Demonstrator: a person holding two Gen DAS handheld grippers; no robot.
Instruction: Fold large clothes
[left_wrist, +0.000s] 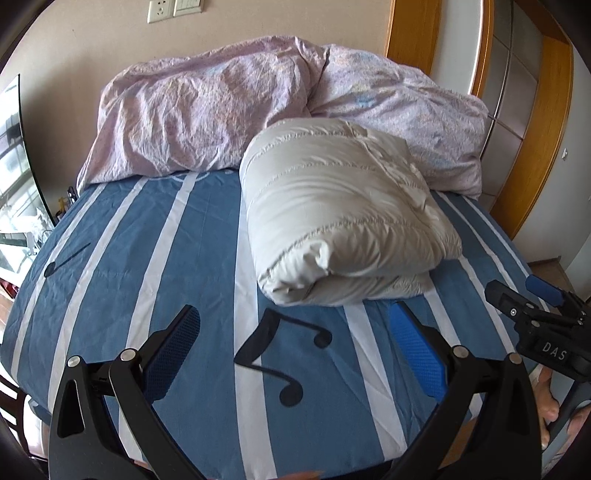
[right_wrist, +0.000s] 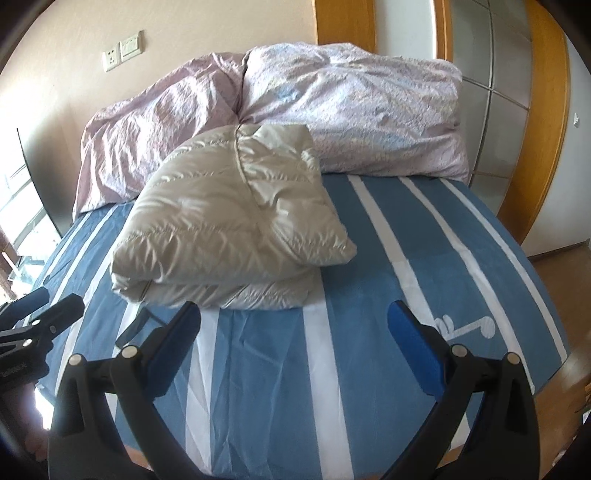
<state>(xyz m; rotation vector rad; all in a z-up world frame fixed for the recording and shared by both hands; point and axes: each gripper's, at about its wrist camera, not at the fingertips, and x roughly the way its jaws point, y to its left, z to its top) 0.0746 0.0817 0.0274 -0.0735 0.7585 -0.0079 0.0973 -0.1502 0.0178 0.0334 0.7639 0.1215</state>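
A cream puffy down jacket (left_wrist: 343, 218) lies folded into a thick bundle on the blue-and-white striped bed sheet (left_wrist: 155, 258). It also shows in the right wrist view (right_wrist: 229, 221). My left gripper (left_wrist: 295, 325) is open and empty, held over the sheet just short of the bundle's near edge. My right gripper (right_wrist: 295, 321) is open and empty, near the bundle's front right. The right gripper also shows at the right edge of the left wrist view (left_wrist: 517, 299), and the left gripper at the left edge of the right wrist view (right_wrist: 55, 310).
A crumpled pink floral quilt (left_wrist: 229, 107) is piled along the head of the bed against the beige wall. A wooden door frame (left_wrist: 546, 122) stands at the right. A window (left_wrist: 14, 177) is at the left. Wood floor (right_wrist: 557, 258) lies right of the bed.
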